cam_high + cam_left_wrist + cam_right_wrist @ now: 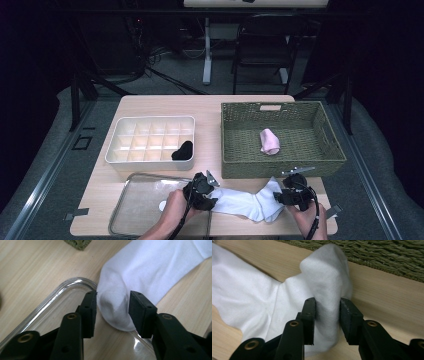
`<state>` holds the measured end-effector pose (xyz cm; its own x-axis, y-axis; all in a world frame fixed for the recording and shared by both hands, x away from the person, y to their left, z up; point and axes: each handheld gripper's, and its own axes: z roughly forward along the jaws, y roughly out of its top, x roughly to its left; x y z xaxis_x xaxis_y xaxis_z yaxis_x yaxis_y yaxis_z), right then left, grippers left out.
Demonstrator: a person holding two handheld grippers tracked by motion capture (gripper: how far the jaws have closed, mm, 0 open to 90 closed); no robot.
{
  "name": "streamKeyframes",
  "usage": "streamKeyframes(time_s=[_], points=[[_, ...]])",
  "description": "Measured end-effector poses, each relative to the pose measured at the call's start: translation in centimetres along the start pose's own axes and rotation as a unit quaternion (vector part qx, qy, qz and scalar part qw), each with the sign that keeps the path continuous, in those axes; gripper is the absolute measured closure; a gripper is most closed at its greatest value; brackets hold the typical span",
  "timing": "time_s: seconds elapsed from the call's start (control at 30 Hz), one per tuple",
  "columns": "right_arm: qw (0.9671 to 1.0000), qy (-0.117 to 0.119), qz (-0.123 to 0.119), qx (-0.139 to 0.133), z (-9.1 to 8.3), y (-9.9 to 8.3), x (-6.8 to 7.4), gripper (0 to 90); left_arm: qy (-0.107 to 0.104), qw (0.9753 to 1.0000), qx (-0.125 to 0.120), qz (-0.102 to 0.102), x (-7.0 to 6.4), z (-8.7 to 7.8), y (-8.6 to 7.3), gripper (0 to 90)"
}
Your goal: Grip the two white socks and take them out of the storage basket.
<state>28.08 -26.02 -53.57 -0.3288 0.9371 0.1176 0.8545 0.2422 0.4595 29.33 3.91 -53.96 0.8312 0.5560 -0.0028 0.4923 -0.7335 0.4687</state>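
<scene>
A white sock (245, 202) lies stretched along the front of the wooden table between my two grippers. My left gripper (215, 200) holds its toe end: in the left gripper view the jaws of my left gripper (112, 296) pinch the rounded toe of the sock (150, 267), just over the rim of a clear tray (62, 290). My right gripper (278, 197) holds the other end. In the right gripper view my right gripper (327, 302) is shut on a raised fold of the sock (257, 297), close to the basket wall (387, 257).
A green woven basket (280, 167) at the right holds a rolled pink sock (270, 141). A white divided box (115, 135) at the left has a black sock (182, 150) in a front compartment. The clear tray (145, 200) lies at the front left.
</scene>
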Motion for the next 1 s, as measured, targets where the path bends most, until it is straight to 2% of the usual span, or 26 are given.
streamKeyframes(time_s=[0.03,0.27,0.37,0.5,0.7,0.87,0.9,0.97,1.0], points=[[1.0,-0.001,-0.001,0.0,0.0,0.0,0.0,67.5,0.008,1.0,-0.002,0.004,-0.3,0.2,0.0,60.6],[1.0,-0.002,-0.002,0.001,0.2,0.0,0.0,66.7,0.021,0.9988,0.021,0.038,-0.9,0.9,0.1,74.0],[1.0,0.002,-0.001,0.003,0.2,0.0,-0.3,67.9,0.031,0.9979,0.019,0.054,-1.4,0.9,0.2,82.7],[1.0,-0.003,0.0,0.0,0.0,0.0,-0.6,69.6,0.031,0.9972,0.02,0.066,-1.7,0.9,0.3,84.7],[0.9999,-0.014,0.004,-0.002,-0.2,0.0,-0.9,71.4,0.003,0.9983,0.019,0.055,-2.1,0.7,0.3,84.7],[0.9996,-0.027,0.0,0.002,-0.2,0.0,-1.1,68.7,-0.008,0.9985,0.019,0.05,-2.2,0.5,0.2,84.0],[0.9998,-0.022,0.001,0.005,-0.2,0.1,-1.1,65.3,-0.008,0.9988,0.017,0.046,-2.2,0.3,0.2,82.2],[0.9998,-0.006,0.004,0.017,-0.4,0.2,-1.2,58.3,-0.009,0.999,0.013,0.041,-2.0,0.0,0.4,71.3],[0.9999,-0.002,0.005,0.011,-0.7,0.2,-1.3,56.9,-0.007,0.9993,0.011,0.035,-2.0,-0.2,0.4,63.7]])
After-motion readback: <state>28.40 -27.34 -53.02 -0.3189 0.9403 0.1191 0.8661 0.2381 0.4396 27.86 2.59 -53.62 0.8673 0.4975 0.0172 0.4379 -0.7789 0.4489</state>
